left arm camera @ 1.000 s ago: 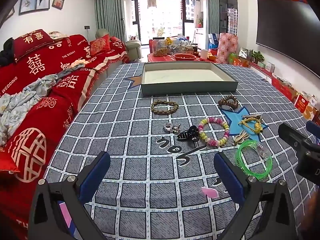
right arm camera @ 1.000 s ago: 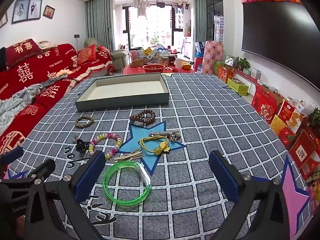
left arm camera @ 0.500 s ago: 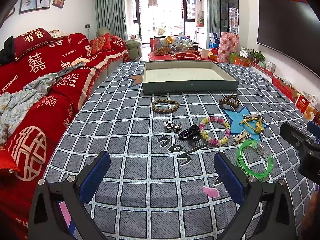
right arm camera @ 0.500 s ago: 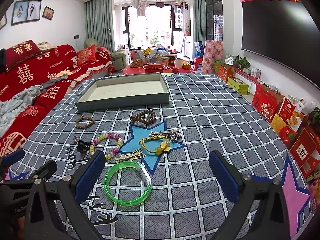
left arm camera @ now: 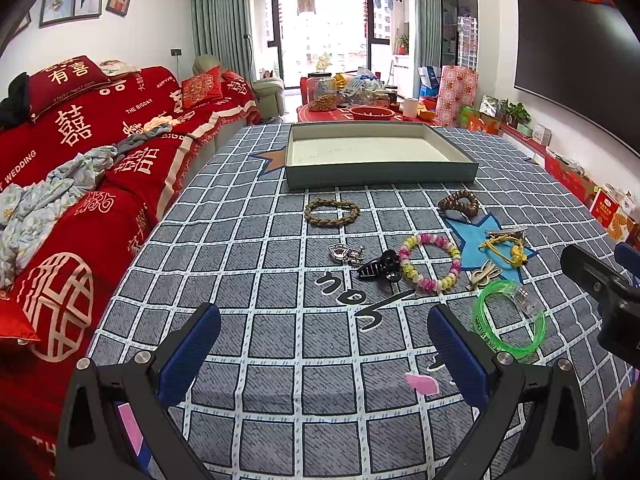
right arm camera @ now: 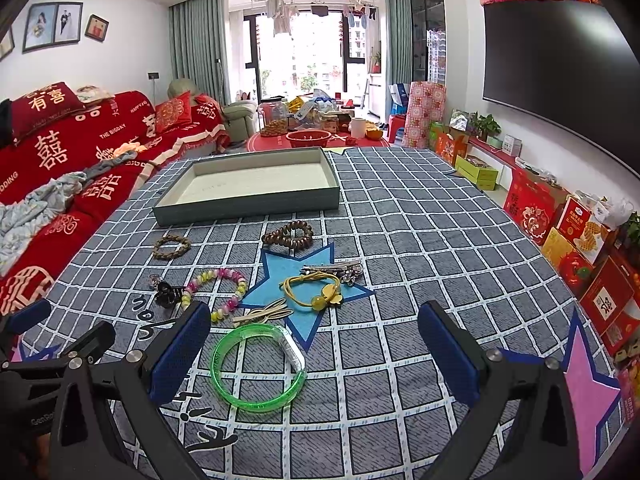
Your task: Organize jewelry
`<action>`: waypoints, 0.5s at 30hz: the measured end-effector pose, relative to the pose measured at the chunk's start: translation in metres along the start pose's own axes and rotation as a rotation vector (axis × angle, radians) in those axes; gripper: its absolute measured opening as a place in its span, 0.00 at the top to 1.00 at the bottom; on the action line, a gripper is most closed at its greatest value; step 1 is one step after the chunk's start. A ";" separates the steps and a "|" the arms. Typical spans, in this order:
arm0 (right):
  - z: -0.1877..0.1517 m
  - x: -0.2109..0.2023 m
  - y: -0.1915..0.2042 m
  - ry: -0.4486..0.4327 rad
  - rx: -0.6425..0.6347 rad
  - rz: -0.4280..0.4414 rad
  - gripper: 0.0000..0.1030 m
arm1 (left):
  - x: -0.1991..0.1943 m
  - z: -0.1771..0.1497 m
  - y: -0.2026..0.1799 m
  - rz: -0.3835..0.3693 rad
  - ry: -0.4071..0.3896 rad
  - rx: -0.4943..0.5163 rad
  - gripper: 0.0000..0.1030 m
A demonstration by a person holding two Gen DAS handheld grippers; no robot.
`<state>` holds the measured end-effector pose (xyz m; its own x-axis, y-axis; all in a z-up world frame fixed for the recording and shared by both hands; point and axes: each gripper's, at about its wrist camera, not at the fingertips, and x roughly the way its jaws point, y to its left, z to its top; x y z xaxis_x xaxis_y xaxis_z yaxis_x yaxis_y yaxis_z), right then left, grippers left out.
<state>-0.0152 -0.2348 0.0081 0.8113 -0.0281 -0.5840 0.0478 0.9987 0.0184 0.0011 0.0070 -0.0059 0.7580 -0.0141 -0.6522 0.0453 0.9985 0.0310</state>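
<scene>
Jewelry lies scattered on a grey checked cloth. A green bangle (right arm camera: 258, 368) sits just ahead of my right gripper (right arm camera: 314, 344), which is open and empty. Beyond it lie a yellow cord bracelet (right arm camera: 316, 290), a pastel bead bracelet (right arm camera: 216, 292), a black hair clip (right arm camera: 168, 294), dark brown beads (right arm camera: 288, 234) and a braided bracelet (right arm camera: 172, 246). A shallow grey-green tray (right arm camera: 248, 204) stands empty at the far side. My left gripper (left arm camera: 324, 344) is open and empty, short of the black hair clip (left arm camera: 378, 268) and the pastel bead bracelet (left arm camera: 430, 262); the green bangle (left arm camera: 508, 324) lies to its right.
A red-covered sofa (left arm camera: 80, 184) borders the cloth on the left. Red gift boxes (right arm camera: 580, 248) line the floor on the right under a wall television (right arm camera: 552, 68). A cluttered low red table (left arm camera: 352, 104) stands beyond the tray. The other gripper's body (left arm camera: 604, 288) shows at the right edge.
Both grippers have crept slightly forward toward the jewelry. Their jaws stay open and no item has moved.
</scene>
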 end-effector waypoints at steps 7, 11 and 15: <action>0.000 0.000 0.000 0.000 0.001 0.000 0.00 | 0.000 0.000 0.000 0.000 0.000 -0.001 0.00; 0.000 0.000 -0.001 -0.001 0.002 0.001 0.00 | 0.000 0.000 0.001 -0.001 0.000 -0.002 0.00; 0.000 0.000 -0.001 -0.001 0.003 0.001 0.00 | 0.000 0.000 0.001 -0.001 0.000 -0.001 0.00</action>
<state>-0.0153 -0.2353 0.0078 0.8119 -0.0272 -0.5831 0.0486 0.9986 0.0210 0.0007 0.0083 -0.0061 0.7580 -0.0151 -0.6520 0.0452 0.9985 0.0294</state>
